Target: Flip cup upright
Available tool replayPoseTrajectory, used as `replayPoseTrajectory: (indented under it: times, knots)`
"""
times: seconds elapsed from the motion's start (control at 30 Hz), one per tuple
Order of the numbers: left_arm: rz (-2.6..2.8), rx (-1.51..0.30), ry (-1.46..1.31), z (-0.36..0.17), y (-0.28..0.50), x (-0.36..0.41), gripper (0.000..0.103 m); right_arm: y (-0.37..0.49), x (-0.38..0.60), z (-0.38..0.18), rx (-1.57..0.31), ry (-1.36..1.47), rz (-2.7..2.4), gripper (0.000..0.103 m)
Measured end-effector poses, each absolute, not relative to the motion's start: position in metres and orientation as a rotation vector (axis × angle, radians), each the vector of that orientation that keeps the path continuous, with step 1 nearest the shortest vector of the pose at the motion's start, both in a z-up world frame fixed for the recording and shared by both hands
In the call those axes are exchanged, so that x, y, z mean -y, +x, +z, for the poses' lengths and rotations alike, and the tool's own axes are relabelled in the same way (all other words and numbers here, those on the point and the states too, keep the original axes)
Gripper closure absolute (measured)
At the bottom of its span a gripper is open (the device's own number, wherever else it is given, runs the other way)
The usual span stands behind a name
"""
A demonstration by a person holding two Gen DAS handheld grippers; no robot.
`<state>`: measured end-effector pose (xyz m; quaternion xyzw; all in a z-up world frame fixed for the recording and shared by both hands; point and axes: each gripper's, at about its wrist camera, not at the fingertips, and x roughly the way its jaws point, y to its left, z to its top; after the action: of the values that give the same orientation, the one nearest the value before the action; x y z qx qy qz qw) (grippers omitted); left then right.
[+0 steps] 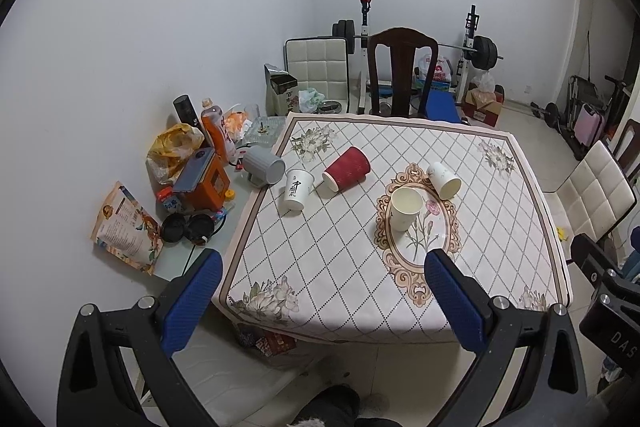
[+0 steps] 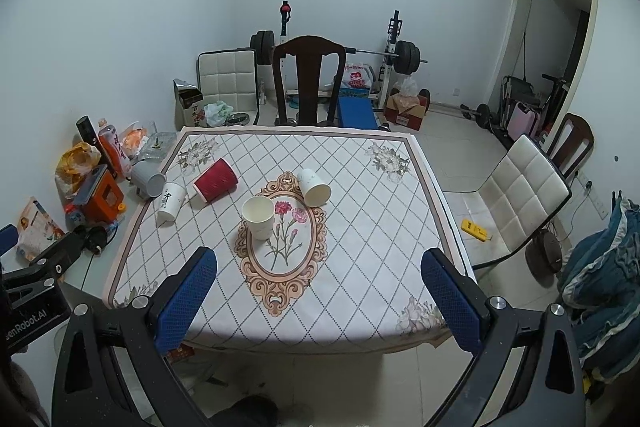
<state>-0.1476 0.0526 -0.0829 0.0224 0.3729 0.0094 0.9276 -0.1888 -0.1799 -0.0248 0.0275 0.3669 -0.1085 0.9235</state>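
Nearest the lens, the left gripper [image 1: 323,301] hangs above the near edge of the table, its blue-padded fingers [image 1: 191,305] spread wide with nothing between them. The right gripper [image 2: 319,301] sits at the same height to its right, likewise spread wide and empty. Beyond them lies a tablecloth [image 1: 344,251] with a diamond grid and an oval flower medallion. At the far left part of that medallion stands a cream paper cup [image 1: 405,207], upright with its mouth open to the ceiling. Just beyond it to the right, a white paper cup [image 1: 443,179] lies on its side, mouth turned toward the near right. Further left, a red ribbed paper cup [image 1: 346,169] also lies on its side, its mouth facing near left. Beside that, near the cloth's left edge, a white cup with black calligraphy [image 1: 297,189] stands on its rim, base up. Just off the cloth, a grey mug [image 1: 264,166] lies tipped over among clutter: an orange box [image 1: 206,185], an orange drink bottle [image 1: 217,131] and a snack bag [image 1: 126,227]. A dark wooden chair [image 1: 400,71] stands at the far side.
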Motion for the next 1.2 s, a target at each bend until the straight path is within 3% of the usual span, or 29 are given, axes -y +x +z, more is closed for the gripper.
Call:
replayPoseTrajectory:
  times: [1.2]
  knots:
    - [-0.006,-0.772,0.038,-0.079,-0.157,-0.049,0.0,-0.202,0.171,-0.016,-0.742,0.056,-0.198,0.0]
